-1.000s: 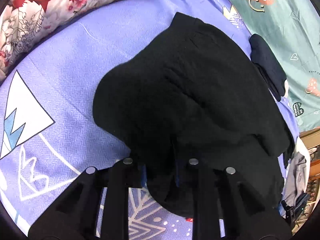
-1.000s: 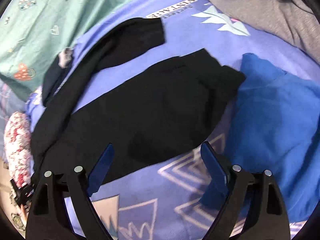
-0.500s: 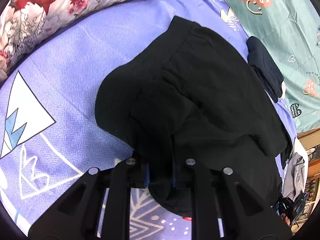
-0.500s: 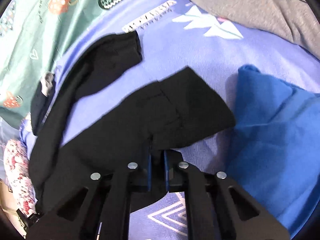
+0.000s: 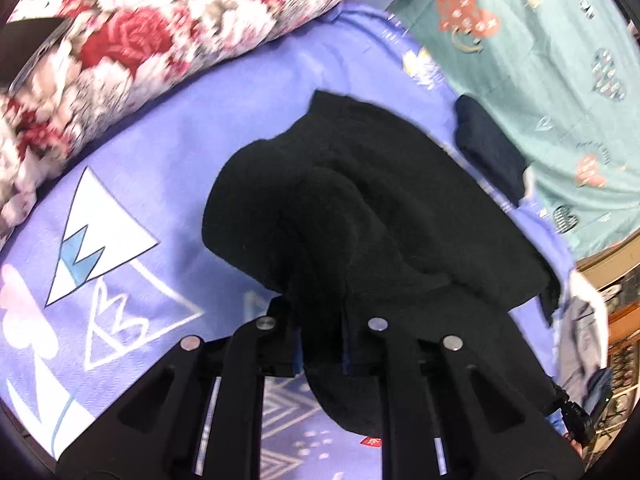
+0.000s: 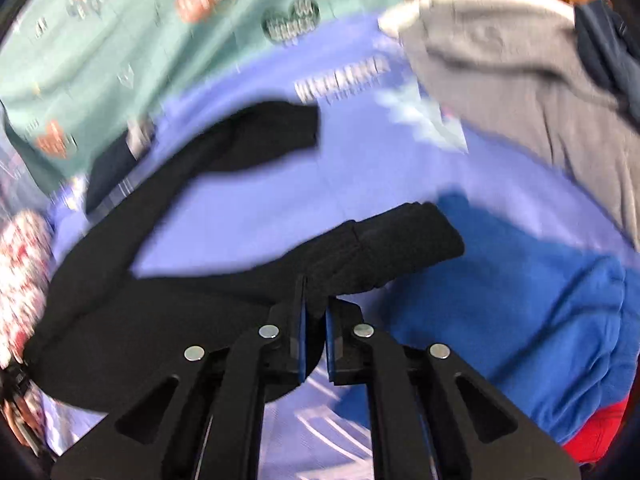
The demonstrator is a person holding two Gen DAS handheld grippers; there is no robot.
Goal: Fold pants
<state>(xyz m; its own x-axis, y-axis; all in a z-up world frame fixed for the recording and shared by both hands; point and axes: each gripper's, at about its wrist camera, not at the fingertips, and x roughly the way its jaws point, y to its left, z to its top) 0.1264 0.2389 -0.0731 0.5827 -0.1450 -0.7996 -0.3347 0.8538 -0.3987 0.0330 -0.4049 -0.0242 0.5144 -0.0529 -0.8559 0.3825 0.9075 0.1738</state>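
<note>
the left tongs (image 5: pixel 322 344) pinch a thick bunch of the black pants (image 5: pixel 380 216), which hides their tips. the pants lie on the purple bedsheet (image 5: pixel 168 152), the floral pillow (image 5: pixel 120 40) far left. the right tongs (image 6: pixel 314 338) clamp a leg; the blue garment (image 6: pixel 520 304) is blurred, cut off right.
</note>
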